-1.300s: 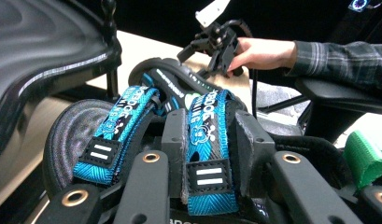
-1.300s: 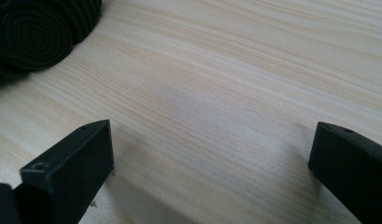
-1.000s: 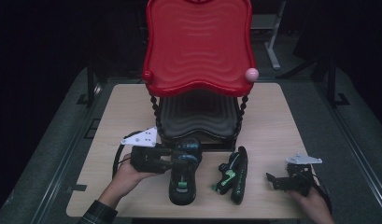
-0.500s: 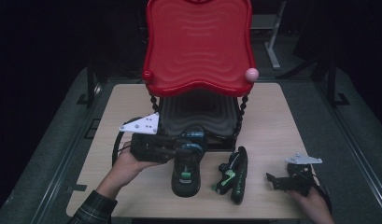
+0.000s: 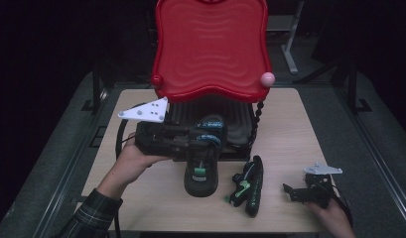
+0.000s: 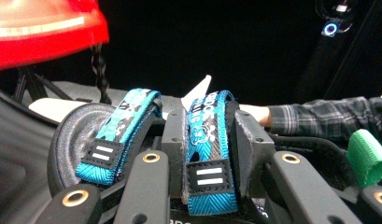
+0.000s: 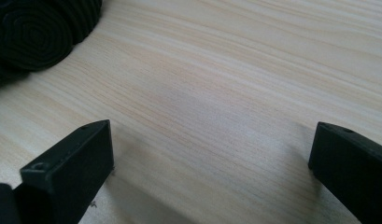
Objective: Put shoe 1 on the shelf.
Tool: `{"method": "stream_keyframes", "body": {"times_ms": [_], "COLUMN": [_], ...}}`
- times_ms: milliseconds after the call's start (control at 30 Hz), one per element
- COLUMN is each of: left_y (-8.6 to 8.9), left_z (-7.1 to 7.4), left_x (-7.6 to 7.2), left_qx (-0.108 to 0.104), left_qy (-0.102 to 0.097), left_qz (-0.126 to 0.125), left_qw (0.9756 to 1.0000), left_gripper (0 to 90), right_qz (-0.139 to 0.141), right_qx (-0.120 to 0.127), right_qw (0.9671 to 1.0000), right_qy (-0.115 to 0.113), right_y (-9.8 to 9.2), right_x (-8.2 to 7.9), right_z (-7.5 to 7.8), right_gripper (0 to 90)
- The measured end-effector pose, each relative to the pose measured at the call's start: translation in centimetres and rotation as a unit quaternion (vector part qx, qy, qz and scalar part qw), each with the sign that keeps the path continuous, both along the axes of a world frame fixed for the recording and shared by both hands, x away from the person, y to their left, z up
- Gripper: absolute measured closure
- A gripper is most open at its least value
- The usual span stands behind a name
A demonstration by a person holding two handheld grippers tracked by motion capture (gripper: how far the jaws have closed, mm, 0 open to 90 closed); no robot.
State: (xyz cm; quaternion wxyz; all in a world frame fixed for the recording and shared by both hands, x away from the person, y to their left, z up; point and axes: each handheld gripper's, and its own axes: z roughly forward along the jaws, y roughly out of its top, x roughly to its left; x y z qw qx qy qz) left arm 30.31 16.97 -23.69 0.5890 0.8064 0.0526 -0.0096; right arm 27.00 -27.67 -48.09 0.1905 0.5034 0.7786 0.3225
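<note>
Blue sandal strap (image 6: pixel 209 154) clamped betw. left gripper (image 6: pixel 212 144) jaws, per its own view; right gripper (image 7: pixel 209 154) jaws wide apart

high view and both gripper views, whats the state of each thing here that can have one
left gripper: shut on the sandal strap, held at the rack's lower shelf
sandal: upright, toe toward the person, blue strap between the jaws
second sandal: lying on its side on the table, untouched
right gripper: open, jaws wide apart over bare wood
red rack top: nothing on it
</note>
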Motion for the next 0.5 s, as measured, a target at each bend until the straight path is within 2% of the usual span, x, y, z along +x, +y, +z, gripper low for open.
{"method": "stream_keyframes", "body": {"times_ms": [67,100,133,233,367,500], "left_y": [-0.1,-0.1,-0.2,-0.2,-0.3,-0.3], "left_z": [1.2,1.2,2.0,3.1,4.9,6.4], "left_x": [0.0,0.0,0.0,0.0,0.0,0.3], "left_qx": [0.0,0.0,-0.005,-0.009,-0.004,-0.007], "left_qy": [-0.011,-0.011,-0.014,-0.021,-0.039,-0.05], "left_qz": [-0.005,-0.005,-0.007,-0.01,-0.012,-0.009], "left_qw": [0.9999,0.9999,0.9999,0.9997,0.9992,0.9987], "left_gripper": [68.7,68.7,68.7,68.7,68.8,68.8], "right_qz": [0.0,0.0,-0.001,0.0,0.0,0.0], "right_qx": [0.0,0.0,0.0,0.0,0.0,0.0], "right_qw": [1.0,1.0,1.0,1.0,1.0,1.0], "right_qy": [0.0,0.0,0.0,0.0,0.0,0.0], "right_y": [0.0,0.0,0.0,0.0,0.0,0.0], "right_x": [0.0,0.0,0.0,0.0,0.0,0.0], "right_z": [0.0,0.0,0.0,0.0,0.0,0.0], "right_gripper": [0.0,0.0,0.0,0.0,0.0,0.0]}}
